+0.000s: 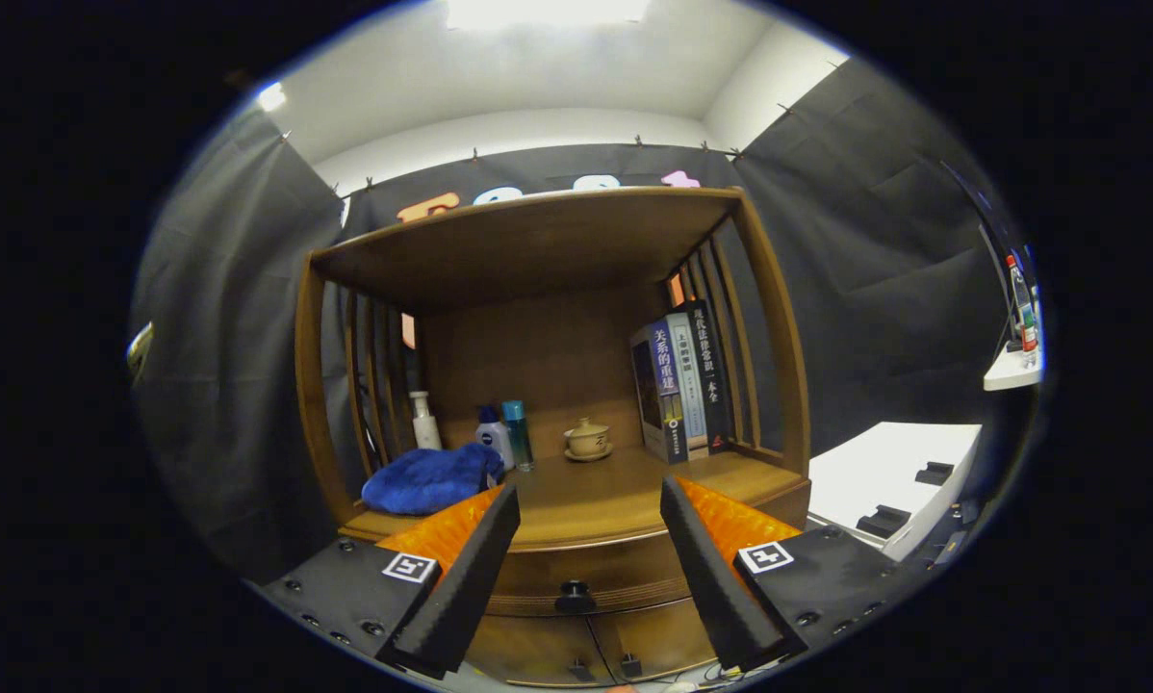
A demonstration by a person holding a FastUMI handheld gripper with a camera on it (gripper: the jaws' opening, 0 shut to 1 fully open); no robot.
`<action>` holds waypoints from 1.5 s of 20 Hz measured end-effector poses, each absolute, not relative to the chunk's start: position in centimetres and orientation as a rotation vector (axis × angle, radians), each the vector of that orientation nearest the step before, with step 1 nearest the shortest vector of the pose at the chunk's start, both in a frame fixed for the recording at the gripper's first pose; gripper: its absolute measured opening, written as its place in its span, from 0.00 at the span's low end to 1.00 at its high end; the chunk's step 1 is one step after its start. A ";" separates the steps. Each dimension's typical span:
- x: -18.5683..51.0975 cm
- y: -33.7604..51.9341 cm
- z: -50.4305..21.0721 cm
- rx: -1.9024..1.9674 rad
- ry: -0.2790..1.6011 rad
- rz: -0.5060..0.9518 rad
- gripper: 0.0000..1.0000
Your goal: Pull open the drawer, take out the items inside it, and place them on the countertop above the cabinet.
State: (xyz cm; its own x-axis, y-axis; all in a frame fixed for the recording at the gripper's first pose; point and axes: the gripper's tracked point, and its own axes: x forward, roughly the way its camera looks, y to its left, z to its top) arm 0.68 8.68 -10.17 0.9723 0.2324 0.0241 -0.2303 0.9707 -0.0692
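The gripper (591, 500) hangs level in front of the drawer knob (574, 597), fingers spread wide apart. The knob sits low between them, untouched. Nothing is held in the fingers.

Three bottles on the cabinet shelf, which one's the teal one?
The teal bottle is the right-hand one of the three, nearest the teacup. The middle bottle has a dark blue cap; the left bottle is white. The gripper fingers are open, holding nothing.

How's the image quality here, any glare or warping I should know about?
Gripper view: strong fisheye bending of the cabinet posts; ceiling light blown out; shelf interior dim yet books readable; drawer knob sharp between the open gripper fingers.
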 end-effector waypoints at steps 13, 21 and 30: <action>6.5 9.1 -22.1 -0.145 0.096 0.204 0.98; 8.5 9.7 -27.2 -0.156 0.187 0.227 0.77; 9.3 9.4 -28.3 -0.126 0.236 0.223 0.52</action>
State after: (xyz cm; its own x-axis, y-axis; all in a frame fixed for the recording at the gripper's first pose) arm 9.26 9.40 -28.34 0.9478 0.2039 -0.2451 -0.2332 0.9676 -0.0971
